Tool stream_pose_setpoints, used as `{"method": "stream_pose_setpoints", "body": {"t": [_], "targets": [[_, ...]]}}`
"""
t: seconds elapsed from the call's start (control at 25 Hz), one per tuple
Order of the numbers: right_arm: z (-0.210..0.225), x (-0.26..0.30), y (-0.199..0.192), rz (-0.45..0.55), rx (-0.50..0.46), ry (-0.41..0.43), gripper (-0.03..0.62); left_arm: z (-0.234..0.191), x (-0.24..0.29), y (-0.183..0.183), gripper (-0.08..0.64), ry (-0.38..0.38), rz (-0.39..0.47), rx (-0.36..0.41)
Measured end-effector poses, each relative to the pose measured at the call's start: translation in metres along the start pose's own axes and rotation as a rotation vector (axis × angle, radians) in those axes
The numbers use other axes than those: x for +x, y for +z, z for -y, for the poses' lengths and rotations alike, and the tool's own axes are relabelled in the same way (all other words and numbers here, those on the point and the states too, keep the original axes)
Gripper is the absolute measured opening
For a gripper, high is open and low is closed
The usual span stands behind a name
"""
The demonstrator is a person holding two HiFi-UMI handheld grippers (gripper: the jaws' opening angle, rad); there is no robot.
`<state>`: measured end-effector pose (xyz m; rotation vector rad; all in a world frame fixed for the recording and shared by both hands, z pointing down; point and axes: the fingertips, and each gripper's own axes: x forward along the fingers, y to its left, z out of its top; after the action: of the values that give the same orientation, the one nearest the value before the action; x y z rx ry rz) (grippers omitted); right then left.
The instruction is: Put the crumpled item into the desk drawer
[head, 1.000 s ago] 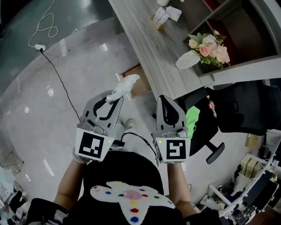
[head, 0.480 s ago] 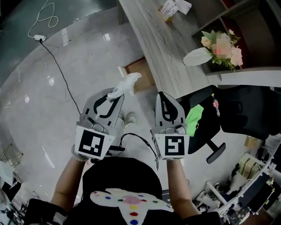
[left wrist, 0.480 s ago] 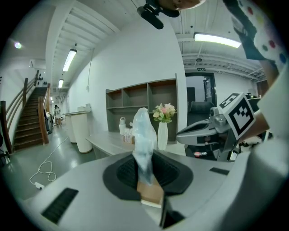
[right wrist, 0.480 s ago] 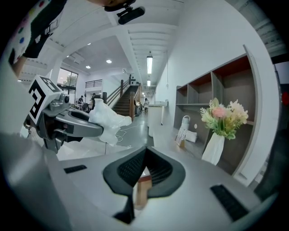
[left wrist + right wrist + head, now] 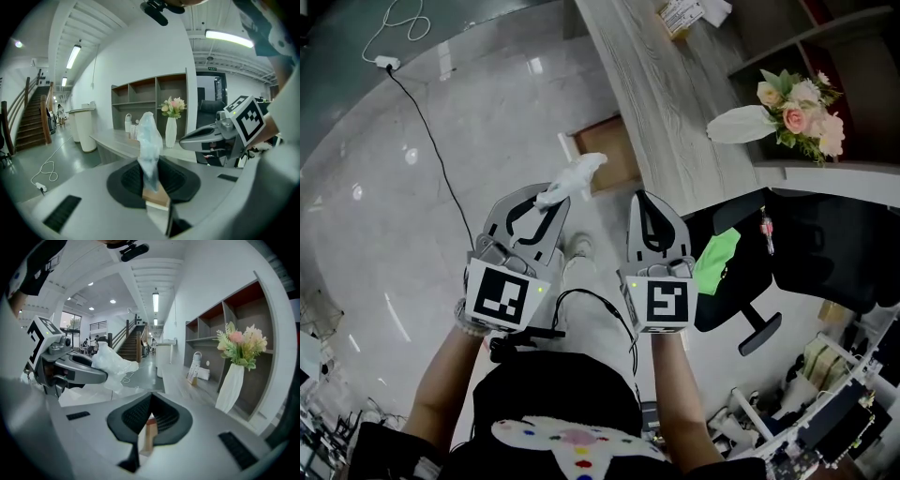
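Left tool [image 5: 551, 202]: clenched on the crumpled item [image 5: 572, 178], lower centre-left of the head view.
Right tool [image 5: 645, 202]: jaws pressed together with nothing between them, just right of the left tool.
Crumpled item: thin white plastic, sticking out past the left tool's tips near the frame's centre, just below the drawer [image 5: 607, 155] in the picture.
Drawer: open, brown inside, jutting from the worktop's [image 5: 666, 103] left edge, upper centre.
Worktop: grey wood grain, top centre to right, with a vase [image 5: 741, 124] of flowers [image 5: 802, 108] at upper right.
Floor [image 5: 412, 244]: glossy grey, with a black cable [image 5: 422, 141] at upper left.
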<state>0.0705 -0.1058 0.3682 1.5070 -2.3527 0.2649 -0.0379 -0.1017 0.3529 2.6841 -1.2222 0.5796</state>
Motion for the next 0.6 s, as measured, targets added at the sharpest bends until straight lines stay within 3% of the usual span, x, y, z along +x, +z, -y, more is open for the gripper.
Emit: {"method": "stream_pose_setpoints", "body": {"t": [0.36,0.6], "targets": [[0.002,0.021,-0.045,-0.051,0.014,-0.016,0.003,0.0,0.016,-0.055,0.069,-0.005,-0.087,-0.043],[-0.004,0.03,-0.069,-0.081,0.032,-0.018,0.003,0.002,0.034,-0.086,0.069,-0.028,-0.125,-0.012]]}}
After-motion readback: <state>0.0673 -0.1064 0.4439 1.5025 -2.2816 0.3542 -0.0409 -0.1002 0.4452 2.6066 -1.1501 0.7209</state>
